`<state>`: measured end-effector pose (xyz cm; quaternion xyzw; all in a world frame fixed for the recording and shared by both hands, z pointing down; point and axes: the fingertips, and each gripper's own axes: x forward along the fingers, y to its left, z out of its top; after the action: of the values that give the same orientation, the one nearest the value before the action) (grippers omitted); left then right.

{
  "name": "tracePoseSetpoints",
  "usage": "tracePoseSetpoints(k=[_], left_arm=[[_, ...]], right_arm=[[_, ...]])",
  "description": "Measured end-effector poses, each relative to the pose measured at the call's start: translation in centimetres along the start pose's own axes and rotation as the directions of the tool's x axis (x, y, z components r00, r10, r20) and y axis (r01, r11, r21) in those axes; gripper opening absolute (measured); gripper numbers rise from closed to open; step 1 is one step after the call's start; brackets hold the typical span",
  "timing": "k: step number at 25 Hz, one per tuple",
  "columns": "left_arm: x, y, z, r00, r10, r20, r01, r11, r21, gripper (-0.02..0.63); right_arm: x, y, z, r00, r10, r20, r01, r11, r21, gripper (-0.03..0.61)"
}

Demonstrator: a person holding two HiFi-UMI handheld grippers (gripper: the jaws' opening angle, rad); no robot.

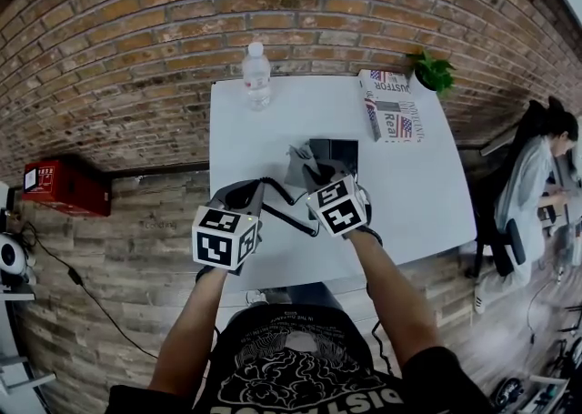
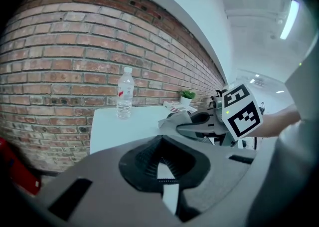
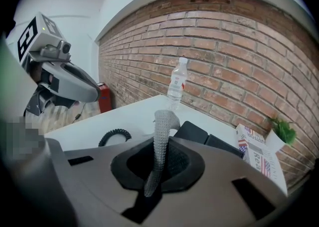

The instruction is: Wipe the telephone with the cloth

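A black telephone (image 1: 335, 153) lies on the white table (image 1: 418, 194), with its coiled cord (image 1: 293, 214) trailing toward me. My right gripper (image 1: 314, 176) hovers just in front of it, shut on a grey cloth (image 1: 298, 165). In the right gripper view the cloth (image 3: 160, 136) rises between the jaws of that gripper (image 3: 158, 157), with the telephone (image 3: 199, 133) beyond and the cord (image 3: 114, 136) to the left. My left gripper (image 1: 250, 192) stays left of the cord. In its own view its jaws (image 2: 160, 163) are closed to a thin slit with nothing between them.
A water bottle (image 1: 257, 75) stands at the table's back edge. A printed magazine (image 1: 389, 105) and a small potted plant (image 1: 433, 70) are at the back right. A brick wall runs behind. A seated person (image 1: 541, 166) is at the far right, a red box (image 1: 64, 186) at the left.
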<state>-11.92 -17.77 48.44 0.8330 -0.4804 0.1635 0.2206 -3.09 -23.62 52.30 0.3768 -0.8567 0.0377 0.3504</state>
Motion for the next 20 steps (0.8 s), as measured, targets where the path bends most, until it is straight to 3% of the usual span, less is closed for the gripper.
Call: tracePoseSetpoints(k=[20], left_arm=[[-2.2,-2.0,-2.2,0.997,-0.081,-0.014,0.082,0.996,0.043,0.006]], right_arm=[[-3.6,4.6,-5.7,0.999,-0.026,-0.046,0.032,0.992,0.121,0.011]])
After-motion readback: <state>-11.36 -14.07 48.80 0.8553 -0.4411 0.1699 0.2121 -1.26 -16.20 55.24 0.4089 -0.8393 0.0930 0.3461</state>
